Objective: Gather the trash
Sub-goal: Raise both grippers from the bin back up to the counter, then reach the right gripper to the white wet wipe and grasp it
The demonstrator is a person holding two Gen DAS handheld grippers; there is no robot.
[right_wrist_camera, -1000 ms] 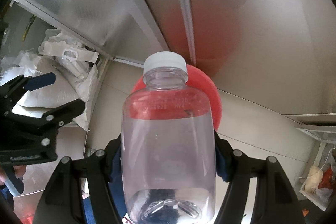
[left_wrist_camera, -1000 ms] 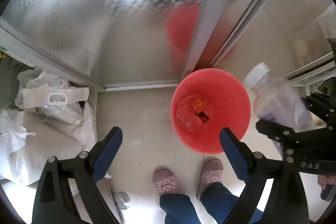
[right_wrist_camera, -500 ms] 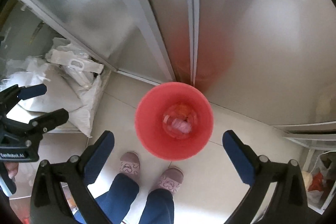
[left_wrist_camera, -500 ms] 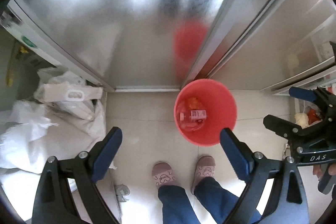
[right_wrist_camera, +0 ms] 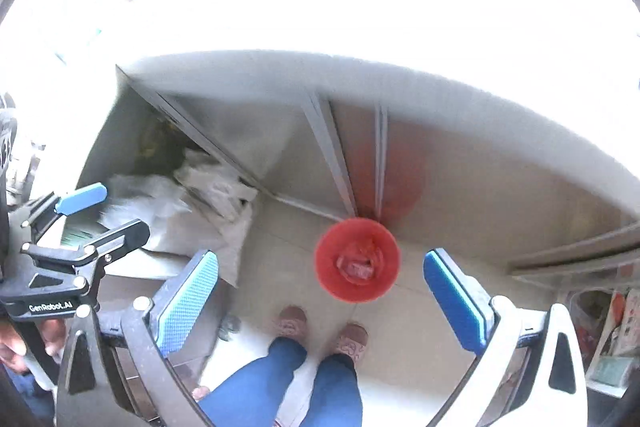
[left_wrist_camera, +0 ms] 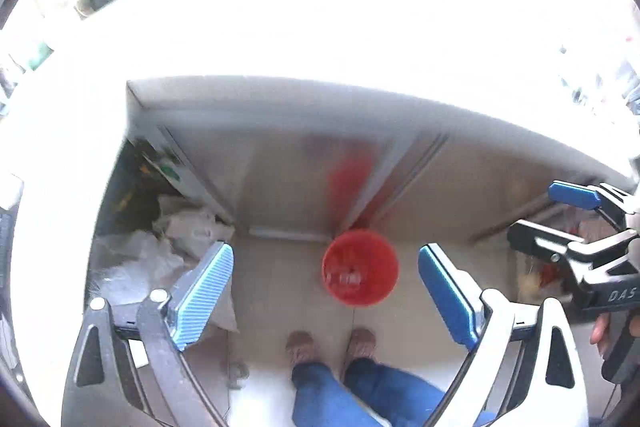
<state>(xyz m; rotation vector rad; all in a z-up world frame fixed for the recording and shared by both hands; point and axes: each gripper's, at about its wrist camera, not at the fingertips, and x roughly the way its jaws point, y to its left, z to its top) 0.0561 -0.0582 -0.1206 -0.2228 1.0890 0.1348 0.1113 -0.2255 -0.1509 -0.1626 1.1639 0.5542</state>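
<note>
We have let the clear bottle go: a second ago it stood clamped between our right gripper's pads, and now it lies inside the red bin, far below and just ahead of the gap between the jaws. Both grippers have risen well above the floor since then, so the bin looks much smaller than before. Our right jaws stand spread to their widest with nothing between them; our left gripper is likewise released and empty, the bin sitting ahead of its gap, a little nearer its right pad. We judge this drop done, and the next piece of trash still has to be found.

Much is hard to read. The upper part of both views is burnt out to white, with only blurred shapes at the very top. Motion blur softens the bin's contents, so beyond the bottle we cannot name the orange scraps. The white bags beyond our left pads are smeared, and the shelf at the far right is cut off.
</note>
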